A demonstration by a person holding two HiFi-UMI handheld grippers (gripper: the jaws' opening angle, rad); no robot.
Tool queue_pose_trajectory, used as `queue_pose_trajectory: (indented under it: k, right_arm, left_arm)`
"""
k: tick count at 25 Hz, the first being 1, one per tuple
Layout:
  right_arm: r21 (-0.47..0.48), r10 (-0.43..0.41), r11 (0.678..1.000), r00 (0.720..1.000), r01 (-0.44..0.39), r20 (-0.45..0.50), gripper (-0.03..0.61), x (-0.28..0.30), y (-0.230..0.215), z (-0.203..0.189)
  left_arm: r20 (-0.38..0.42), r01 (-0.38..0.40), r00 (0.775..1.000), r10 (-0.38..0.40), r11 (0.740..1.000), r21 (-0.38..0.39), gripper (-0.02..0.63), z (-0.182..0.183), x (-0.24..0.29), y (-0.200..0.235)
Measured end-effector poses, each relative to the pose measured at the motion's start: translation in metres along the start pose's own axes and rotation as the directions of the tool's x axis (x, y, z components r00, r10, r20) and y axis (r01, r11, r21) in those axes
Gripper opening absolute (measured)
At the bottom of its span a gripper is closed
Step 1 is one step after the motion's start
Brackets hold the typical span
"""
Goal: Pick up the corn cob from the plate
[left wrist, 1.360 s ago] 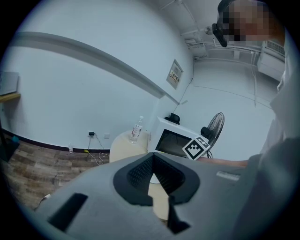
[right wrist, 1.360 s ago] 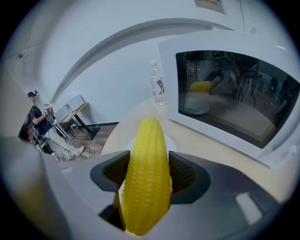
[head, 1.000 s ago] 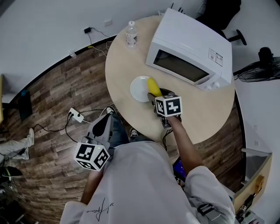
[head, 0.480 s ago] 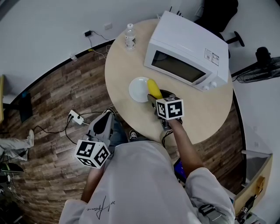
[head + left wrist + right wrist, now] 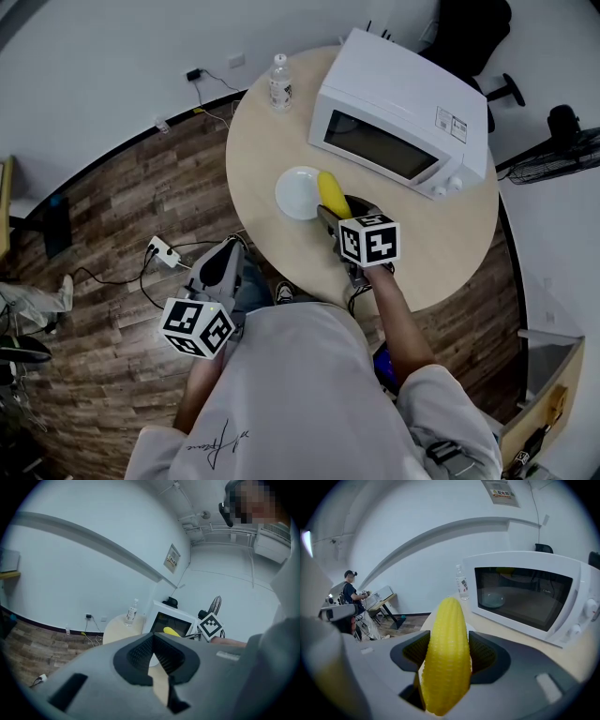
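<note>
Print on the microwave (image 5: 403,103) sticker, the bottle (image 5: 279,77) label and a wall sign (image 5: 502,491) was too small to read. The right gripper (image 5: 449,641) angled downward, jaws clamped on the yellow corn cob (image 5: 329,192), which hid the right rim of the white plate (image 5: 292,192) — contact unclear. The left gripper (image 5: 151,649), low beside the round table (image 5: 267,141), had empty jaws pressed together.

Microwave (image 5: 403,112): door shut; it fills the far side of the round table (image 5: 267,141) and blocks any reach across there.
Before the microwave door: white plate (image 5: 292,195); the right gripper (image 5: 336,208), clamped on the corn cob (image 5: 328,190), takes up the gap between plate and door.
Left of the microwave: water bottle (image 5: 279,80) upright near the table's rim, with bare tabletop between it and the plate.
Before the microwave's knobs: bare tabletop, free to pass.
</note>
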State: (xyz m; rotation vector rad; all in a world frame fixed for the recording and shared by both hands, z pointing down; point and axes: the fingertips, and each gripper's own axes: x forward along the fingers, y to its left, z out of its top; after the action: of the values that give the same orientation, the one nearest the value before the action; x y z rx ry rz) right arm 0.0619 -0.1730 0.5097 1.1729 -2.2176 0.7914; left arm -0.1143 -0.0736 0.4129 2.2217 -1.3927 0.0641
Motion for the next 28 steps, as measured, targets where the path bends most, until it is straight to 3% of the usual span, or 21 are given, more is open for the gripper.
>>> queue_pose_trajectory:
  k: [28]
  right_arm:
    - [0.040,0.036,0.998,0.991,-0.041,0.132,0.272,-0.056,0.016,0.016]
  left_arm:
    - [-0.036,-0.017,0.999,0.017,1.000,-0.005,-0.006,-0.010,-0.005,0.002]
